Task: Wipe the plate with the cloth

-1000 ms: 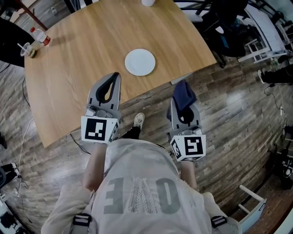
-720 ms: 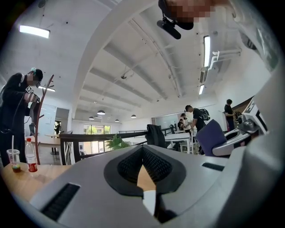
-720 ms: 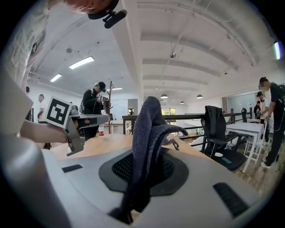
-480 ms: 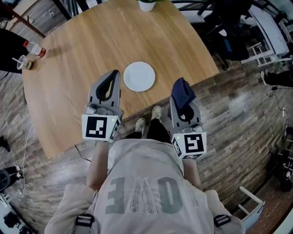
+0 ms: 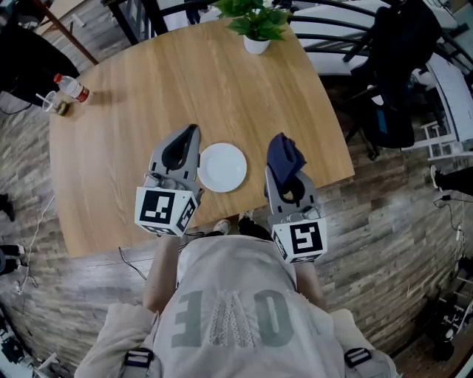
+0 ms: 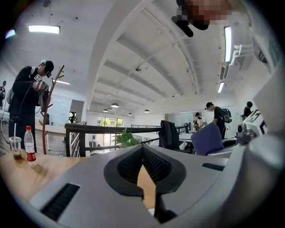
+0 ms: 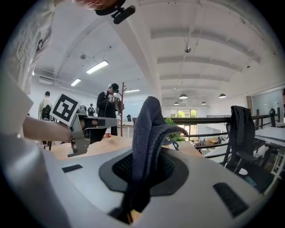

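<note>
- Your left gripper (image 5: 191, 134) has its jaws pressed together with nothing between them. It sits just to the left of the plate (image 5: 222, 167), so it looks set to steady the rim rather than pick anything up.
- Your right gripper (image 5: 289, 177) is pinching the dark blue cloth (image 5: 284, 153). The cloth stands up in a loose bunch beyond the jaws, which leaves plenty of free fabric to drag over the plate.
- The white plate lies flat on the wooden table (image 5: 185, 81), close to the edge nearest you and between your two grippers. You can reach it from both sides without leaning.
- The cloth is to the right of the plate and clear of it, so I judge that wiping has not begun.
- For the next move, tip the right gripper down so the hanging fabric, not the jaw tips, meets the plate.
- The plate looks light and smooth, so it may slide on the wood under a sideways wipe. That is a good reason to keep your empty left gripper beside it.
- The potted plant (image 5: 255, 18) and the bottle (image 5: 72, 87) stand well away at the far side.
</note>
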The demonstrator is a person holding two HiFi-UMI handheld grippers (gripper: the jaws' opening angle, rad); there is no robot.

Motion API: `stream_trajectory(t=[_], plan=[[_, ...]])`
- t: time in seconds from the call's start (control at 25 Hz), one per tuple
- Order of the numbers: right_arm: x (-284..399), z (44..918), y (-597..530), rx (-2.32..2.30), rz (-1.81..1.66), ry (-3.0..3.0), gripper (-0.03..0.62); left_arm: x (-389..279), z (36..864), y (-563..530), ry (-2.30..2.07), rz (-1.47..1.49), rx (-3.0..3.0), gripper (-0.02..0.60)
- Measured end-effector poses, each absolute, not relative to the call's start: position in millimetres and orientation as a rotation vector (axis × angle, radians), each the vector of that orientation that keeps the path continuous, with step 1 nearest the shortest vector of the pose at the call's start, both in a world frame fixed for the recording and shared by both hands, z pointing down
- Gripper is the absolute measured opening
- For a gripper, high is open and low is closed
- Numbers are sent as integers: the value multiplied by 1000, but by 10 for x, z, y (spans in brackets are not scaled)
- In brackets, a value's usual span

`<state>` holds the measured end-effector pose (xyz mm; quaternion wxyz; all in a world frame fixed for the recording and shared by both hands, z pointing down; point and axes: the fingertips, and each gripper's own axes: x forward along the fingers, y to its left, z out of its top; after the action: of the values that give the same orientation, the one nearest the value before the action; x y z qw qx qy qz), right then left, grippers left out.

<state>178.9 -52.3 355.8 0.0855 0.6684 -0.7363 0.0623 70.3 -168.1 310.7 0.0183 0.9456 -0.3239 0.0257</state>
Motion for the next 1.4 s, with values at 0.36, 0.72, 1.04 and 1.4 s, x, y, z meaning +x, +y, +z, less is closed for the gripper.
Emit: stream_trajectory(t=[0.36,0.72,1.04,1.4], plan=[[2294,3594,-1052,1915,189,-2272,57,1014,3176,-1872,-1078,140,2903,8],[2128,3660,-1256,1797,222,-2307,57,706,3260,-2126,-1199,135,2855,8],[1871,3799,-1412,1657,262,-2366,57,531,3903,-2130,-1072,177,2501,8],[1576,3978,-1558,1517,321,-2436,57,287,4615,-1991,-1043,258,2192,173]])
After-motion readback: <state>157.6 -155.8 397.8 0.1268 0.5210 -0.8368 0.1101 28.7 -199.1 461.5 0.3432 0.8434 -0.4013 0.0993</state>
